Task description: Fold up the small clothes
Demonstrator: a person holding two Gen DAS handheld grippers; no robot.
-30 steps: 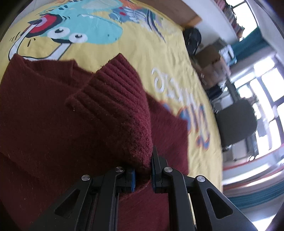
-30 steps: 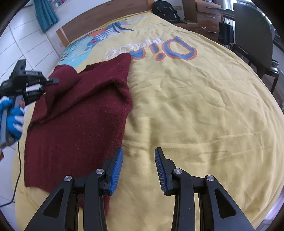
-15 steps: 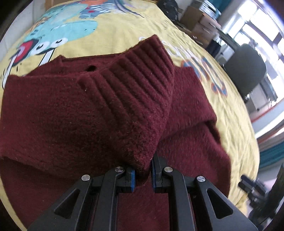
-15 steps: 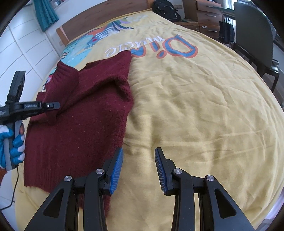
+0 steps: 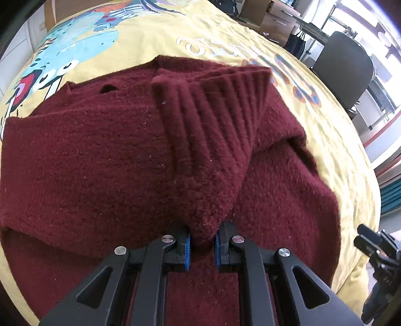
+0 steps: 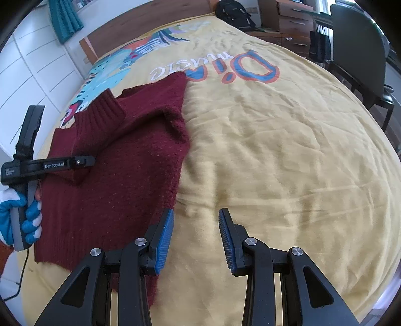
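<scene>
Left gripper [image 5: 202, 247]: jaws clamped on the ribbed cuff [image 5: 213, 140] of a sleeve, held over the sweater's body. Right gripper [image 6: 195, 235]: jaws apart, nothing between them, hanging over bare bedspread just beside the sweater's hem corner.

Bed [image 6: 288, 150]: yellow bedspread with a cartoon print toward the headboard end and lettering across the middle; creased, otherwise bare on the right half.

Sweater [image 6: 120, 180]: dark red knit, lying flat on the left half of the bed, hem toward the foot edge, neck toward the headboard. Its right-side edge is bunched into a raised fold near mid-length. Neck opening [image 5: 108, 88] shows at the far end in the left wrist view.

Sleeve: doubled across the chest, cuff end lifted in the left gripper, not yet laid down.

Hand [image 6: 22, 220]: blue-and-white glove, gripping the left gripper's handle at the bed's left edge.

Chair [image 6: 358, 50]: dark, beside the bed's right edge. Bag [image 6: 234, 15]: black, past the headboard corner.

Progress, judged: early. One sleeve is being brought inward over the body; release and flattening remain. The other sleeve cannot be made out clearly; the bunched right edge may be it, and it looks unsettled. Folding the body hem-to-neck is still to do. The right gripper has no part in the fold at present.
</scene>
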